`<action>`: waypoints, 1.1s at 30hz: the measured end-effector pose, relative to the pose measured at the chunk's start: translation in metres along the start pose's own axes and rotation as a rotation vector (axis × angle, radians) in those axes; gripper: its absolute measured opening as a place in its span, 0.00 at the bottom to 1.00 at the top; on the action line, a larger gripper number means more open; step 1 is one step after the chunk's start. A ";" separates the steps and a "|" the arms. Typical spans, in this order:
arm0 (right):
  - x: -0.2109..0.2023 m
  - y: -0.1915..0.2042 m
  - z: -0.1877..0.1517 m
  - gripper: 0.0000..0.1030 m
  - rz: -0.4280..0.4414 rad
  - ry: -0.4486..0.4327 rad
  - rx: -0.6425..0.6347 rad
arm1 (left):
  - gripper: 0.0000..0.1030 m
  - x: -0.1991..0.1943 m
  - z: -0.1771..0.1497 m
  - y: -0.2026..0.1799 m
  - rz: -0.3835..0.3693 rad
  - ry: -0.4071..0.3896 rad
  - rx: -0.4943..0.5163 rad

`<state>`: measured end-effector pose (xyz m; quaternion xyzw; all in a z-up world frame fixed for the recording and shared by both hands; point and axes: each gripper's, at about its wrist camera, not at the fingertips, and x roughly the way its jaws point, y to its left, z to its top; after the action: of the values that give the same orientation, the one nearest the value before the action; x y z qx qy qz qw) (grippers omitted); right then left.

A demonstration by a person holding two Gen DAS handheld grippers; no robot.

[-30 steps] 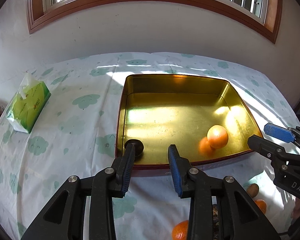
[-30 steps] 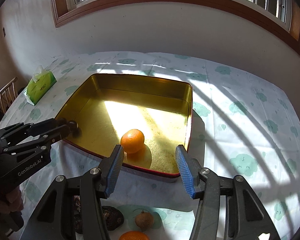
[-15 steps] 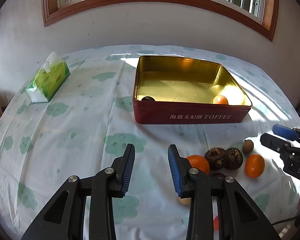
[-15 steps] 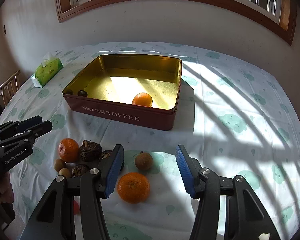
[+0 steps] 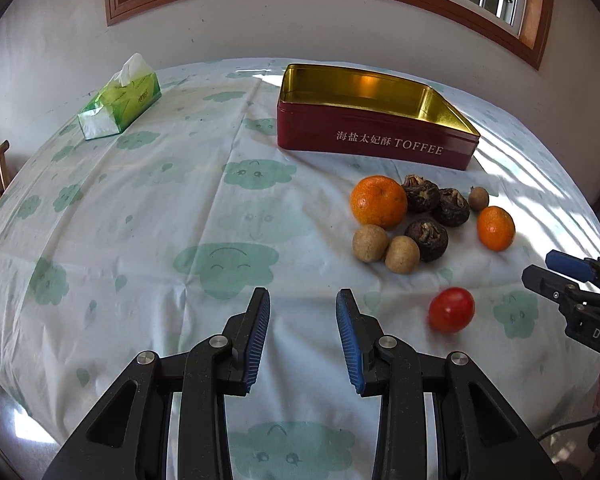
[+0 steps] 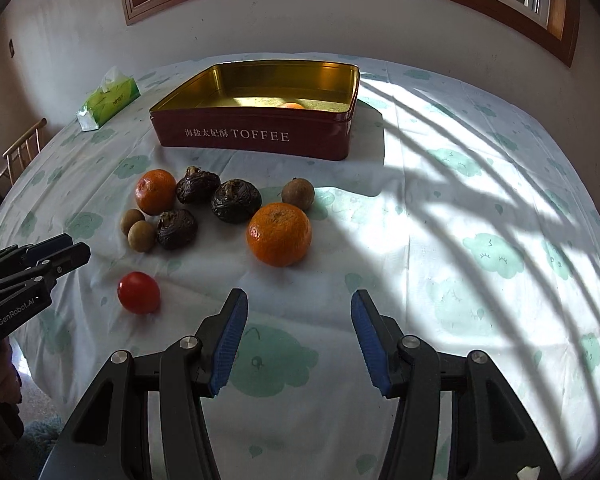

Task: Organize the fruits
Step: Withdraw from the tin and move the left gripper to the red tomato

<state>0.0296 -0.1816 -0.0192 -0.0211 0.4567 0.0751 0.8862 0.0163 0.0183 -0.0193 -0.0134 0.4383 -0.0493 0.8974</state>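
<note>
1. Starting at the far left: the tissue pack (image 5: pixel 118 102) sits well apart from everything else on the worktop (image 5: pixel 148 216), so it can be ignored for this step.

2. The left claw (image 5: pixel 303 336) is seen with its blue pads parted and nothing between them, hanging over bare cloth. It is best steered toward the near fruit rather than reached across the pile.

3. The toffee tin (image 5: pixel 374 142) stands at the back, open side up. One orange can just be made out inside it from the right wrist view; anything else in there is hidden by the wall.

4. The loose pile lies in front of the tin: a big orange (image 5: pixel 378 201), three dark wrinkled fruits (image 5: pixel 426 238) touching each other, two tan round ones (image 5: pixel 370 243) side by side, a third small brown one (image 5: pixel 479 199), and a second orange (image 5: pixel 495 227).

5. The red tomato (image 5: pixel 451 309) sits alone, nearer than the pile. It is probably the easiest pick since nothing would be knocked, but it looks soft and round, so a gentle centred squeeze is advised or it'll likely roll.

6. The right claw (image 6: pixel 298 338) is held open wider and empty too. The second orange (image 6: pixel 279 233) lies just ahead of it and would be the natural grab, approached from above with the pads either side.
</note>
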 end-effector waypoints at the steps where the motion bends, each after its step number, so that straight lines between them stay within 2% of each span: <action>1: 0.000 0.001 -0.004 0.50 0.001 0.002 -0.001 | 0.35 -0.003 -0.004 -0.003 -0.007 -0.002 0.003; 12: -0.013 0.001 -0.030 0.50 -0.033 -0.001 0.003 | 0.35 -0.027 -0.023 -0.041 -0.099 -0.014 0.078; 21: -0.005 -0.021 -0.036 0.50 -0.075 0.026 0.052 | 0.35 -0.019 -0.024 -0.058 -0.107 0.013 0.097; 33: -0.005 -0.049 -0.037 0.50 -0.098 0.013 0.102 | 0.35 -0.013 -0.027 -0.075 -0.119 0.027 0.136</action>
<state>0.0045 -0.2343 -0.0384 0.0012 0.4639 0.0081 0.8858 -0.0183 -0.0547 -0.0206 0.0221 0.4445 -0.1321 0.8857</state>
